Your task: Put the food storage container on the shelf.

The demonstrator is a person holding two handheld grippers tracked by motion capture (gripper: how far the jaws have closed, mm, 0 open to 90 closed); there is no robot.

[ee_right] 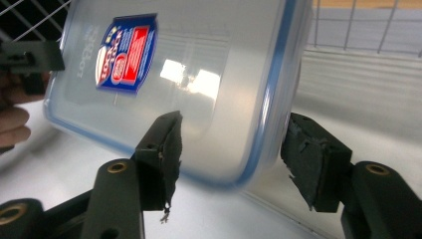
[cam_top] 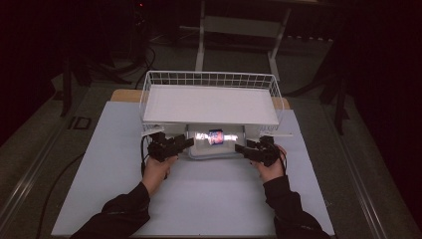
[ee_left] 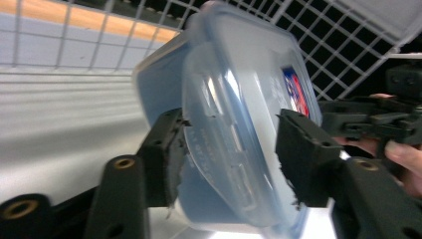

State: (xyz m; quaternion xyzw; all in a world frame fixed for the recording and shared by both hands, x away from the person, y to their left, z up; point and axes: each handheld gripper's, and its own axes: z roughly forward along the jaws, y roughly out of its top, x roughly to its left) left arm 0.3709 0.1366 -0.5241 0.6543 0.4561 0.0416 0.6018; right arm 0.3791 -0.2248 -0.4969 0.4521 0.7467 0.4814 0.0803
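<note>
Your left gripper [cam_top: 185,144] and right gripper [cam_top: 239,148] bracket the container's [cam_top: 215,143] left and right edges under the wire shelf [cam_top: 209,102], jaws parted, not pinching.

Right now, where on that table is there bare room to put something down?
The white table mat is bare between the sleeves and out to both side edges. It is crowded under the wire shelf, where the plastic box sits between the left claw and the right claw.

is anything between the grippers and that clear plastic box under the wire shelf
Nothing visible is. The left gripper and the right gripper each straddle an end of the clear plastic box, jaws open with its edge between them. The white wire shelf sits above the box, not between.
</note>
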